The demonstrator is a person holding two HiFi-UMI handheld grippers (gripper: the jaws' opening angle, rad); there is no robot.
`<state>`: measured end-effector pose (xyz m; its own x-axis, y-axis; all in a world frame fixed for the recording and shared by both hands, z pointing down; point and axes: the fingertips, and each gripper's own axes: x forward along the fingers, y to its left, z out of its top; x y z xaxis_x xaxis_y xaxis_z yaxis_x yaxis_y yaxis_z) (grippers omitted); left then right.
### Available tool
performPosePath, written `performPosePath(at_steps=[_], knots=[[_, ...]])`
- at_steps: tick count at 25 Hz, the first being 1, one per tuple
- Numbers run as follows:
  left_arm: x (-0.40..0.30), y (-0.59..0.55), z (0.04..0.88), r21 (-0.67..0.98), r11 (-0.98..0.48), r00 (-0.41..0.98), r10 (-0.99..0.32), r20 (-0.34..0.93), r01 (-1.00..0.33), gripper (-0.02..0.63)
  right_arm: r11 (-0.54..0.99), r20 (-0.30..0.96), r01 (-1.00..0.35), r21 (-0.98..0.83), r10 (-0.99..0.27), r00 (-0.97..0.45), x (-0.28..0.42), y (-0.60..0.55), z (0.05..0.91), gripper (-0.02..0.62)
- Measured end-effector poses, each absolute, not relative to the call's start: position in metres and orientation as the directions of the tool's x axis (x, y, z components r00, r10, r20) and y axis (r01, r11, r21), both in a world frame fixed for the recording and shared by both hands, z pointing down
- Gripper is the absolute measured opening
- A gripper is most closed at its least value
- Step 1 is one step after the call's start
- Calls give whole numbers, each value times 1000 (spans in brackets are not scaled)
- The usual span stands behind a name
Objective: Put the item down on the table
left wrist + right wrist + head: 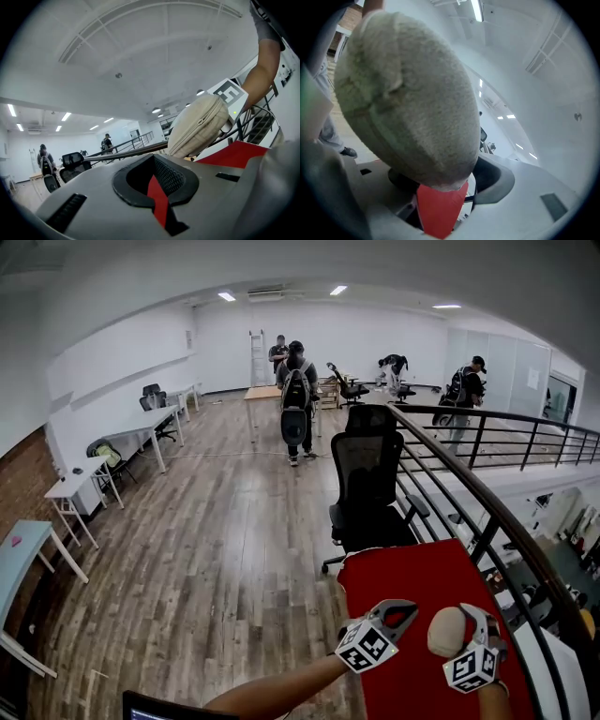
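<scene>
R gripper (466,620) has its fingers clamped on the item (448,631) (beige zip pouch, bulging toward the L gripper (398,615)). It hangs over the red counter (403,573), so the drop is approx. straight down. L fingers are together, empty, just beside.

Beige seamed pouch (446,631), clamped in right gripper (466,624)

The left gripper (400,613) and right gripper (472,617) match. Both have smooth pale-grey shells with narrow dark slots, and jaws lined in black ribbed rubber that curve round a teardrop-shaped hollow. Each carries a white cube (366,646) printed with black square markers (a tiny green light glows on the right one). The person wears a short grey sleeve (266,26).
</scene>
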<state>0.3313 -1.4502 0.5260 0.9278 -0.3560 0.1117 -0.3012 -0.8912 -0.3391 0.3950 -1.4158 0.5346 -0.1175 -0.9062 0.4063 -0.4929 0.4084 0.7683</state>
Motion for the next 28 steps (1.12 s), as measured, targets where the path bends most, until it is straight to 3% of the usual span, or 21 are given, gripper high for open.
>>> performPosePath(at_steps=[14,22,28], knots=[[358,-1559,536,-312,-940,975,-186,122,-140,5,288,410,-622,728,-910,58,425,-1512,531,290],[373,-1588,535,-287,-950,983,-153,99,-119,5,235,357,-637,734,-931,68,432,-1534,521,290],[421,-1597,557,-283,-956,983,-122,139,-79,5,181,321,-690,701,-944,78,482,-1546,540,290]])
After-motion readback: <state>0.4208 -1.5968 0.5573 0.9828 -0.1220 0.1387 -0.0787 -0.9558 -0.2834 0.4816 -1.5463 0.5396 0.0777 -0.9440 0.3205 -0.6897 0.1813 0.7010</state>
